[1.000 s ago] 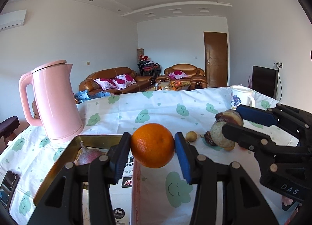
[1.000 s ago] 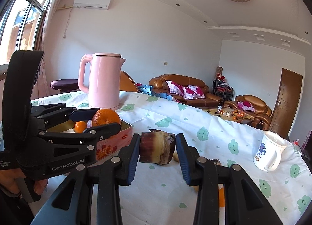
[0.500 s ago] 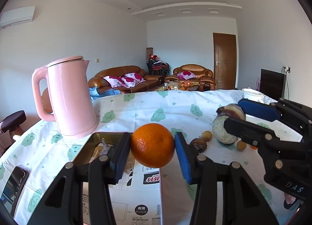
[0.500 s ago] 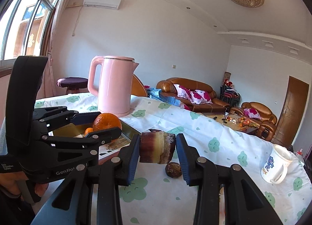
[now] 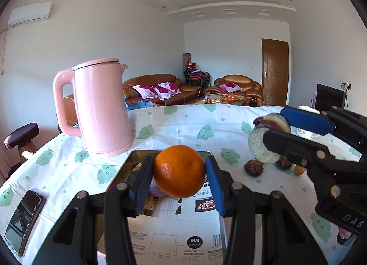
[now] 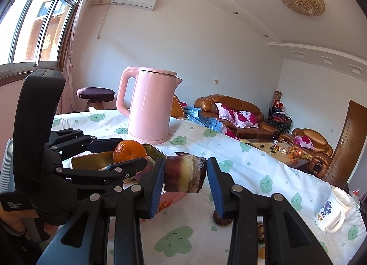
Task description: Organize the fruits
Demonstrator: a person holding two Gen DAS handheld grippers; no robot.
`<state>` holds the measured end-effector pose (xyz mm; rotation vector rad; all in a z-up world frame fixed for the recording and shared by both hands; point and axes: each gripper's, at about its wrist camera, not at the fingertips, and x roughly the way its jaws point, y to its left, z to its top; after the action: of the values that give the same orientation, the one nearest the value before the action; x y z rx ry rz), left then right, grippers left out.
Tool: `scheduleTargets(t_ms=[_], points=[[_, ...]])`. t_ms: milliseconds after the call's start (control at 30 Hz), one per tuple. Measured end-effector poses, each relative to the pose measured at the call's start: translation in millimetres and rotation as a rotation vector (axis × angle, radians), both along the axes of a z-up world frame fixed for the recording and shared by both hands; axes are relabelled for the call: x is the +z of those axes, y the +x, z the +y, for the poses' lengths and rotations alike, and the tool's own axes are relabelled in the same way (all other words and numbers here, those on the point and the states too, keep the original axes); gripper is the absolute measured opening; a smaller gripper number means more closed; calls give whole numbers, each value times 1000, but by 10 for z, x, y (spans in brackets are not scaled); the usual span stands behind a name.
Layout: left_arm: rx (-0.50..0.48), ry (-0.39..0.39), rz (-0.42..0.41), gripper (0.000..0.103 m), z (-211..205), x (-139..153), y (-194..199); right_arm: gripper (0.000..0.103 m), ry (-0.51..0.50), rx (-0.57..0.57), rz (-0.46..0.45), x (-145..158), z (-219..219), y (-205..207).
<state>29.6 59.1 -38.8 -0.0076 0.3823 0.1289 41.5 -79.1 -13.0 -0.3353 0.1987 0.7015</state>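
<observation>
The orange (image 5: pixel 179 171) sat clamped between the blue pads of the left tongs (image 5: pixel 179 173), held in the air just above the near end of the gold tin box (image 6: pixel 91 161), which stood on the counter (image 5: pixel 183 127) beside the pink kettle (image 5: pixel 101 106). A purplish fruit (image 5: pixel 154 189) already lay inside the box, partly hidden behind the orange, along with some printed cardboard. To the right, the right tongs (image 6: pixel 185 174) were closed on a cut piece of sugarcane (image 6: pixel 184 174), also lifted clear of the cloth and close to the box's edge. Outside the box, several small brown and yellow fruits (image 5: pixel 253 167) remained loose on the patterned tablecloth, near a white mug (image 6: pixel 332 212). A phone (image 5: pixel 24 216) lay at the left edge. The sorting looked partway through: one fruit boxed, two in hand awaiting release, and the scattered ones not yet gathered.
</observation>
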Motion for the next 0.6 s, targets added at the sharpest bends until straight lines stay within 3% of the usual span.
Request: scheduleTargets(t_ms=[600], points=[[83,-2,42,48,347,-51,-36,39,-23,72,33,-102,367,26]])
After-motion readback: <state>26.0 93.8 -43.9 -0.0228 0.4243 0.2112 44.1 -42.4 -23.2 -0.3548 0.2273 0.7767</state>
